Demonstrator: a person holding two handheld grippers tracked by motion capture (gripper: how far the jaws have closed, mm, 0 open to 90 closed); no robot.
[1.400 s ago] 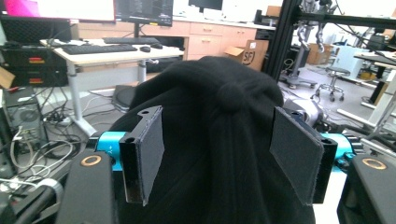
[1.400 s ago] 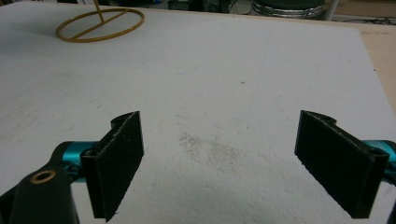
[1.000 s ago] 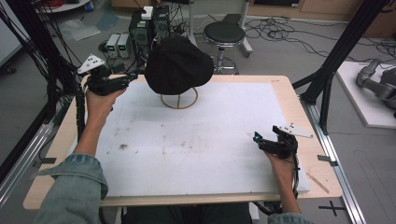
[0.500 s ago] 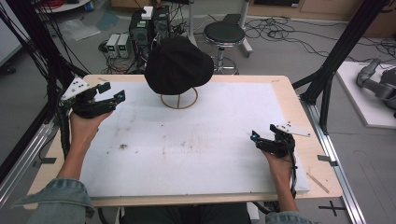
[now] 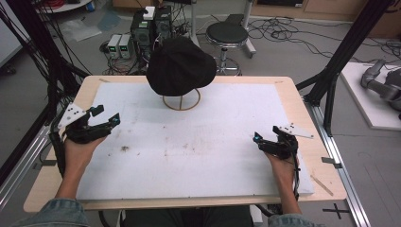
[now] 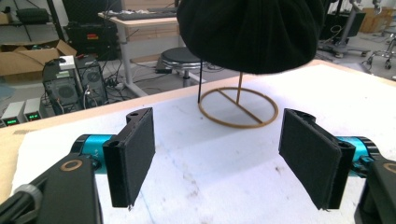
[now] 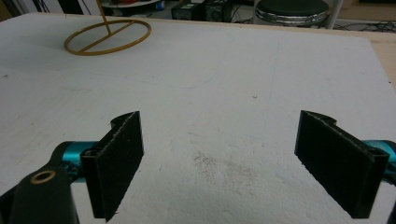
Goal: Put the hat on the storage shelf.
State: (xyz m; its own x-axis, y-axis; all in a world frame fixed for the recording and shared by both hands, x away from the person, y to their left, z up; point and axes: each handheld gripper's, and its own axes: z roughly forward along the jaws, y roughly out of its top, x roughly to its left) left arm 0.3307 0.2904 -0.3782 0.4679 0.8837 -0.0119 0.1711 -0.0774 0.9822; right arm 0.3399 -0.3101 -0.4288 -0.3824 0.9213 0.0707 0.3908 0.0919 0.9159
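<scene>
On the white table (image 5: 198,156) a black hat (image 5: 179,66) sits on its wire stand (image 5: 181,100) at the far middle, nearer the left gripper (image 5: 105,116) than the right gripper (image 5: 265,140), both spread wide and empty.

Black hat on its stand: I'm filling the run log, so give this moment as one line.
black hat: on gold wire stand, untouched | left tongs: open, empty | right tongs: open, empty
</scene>
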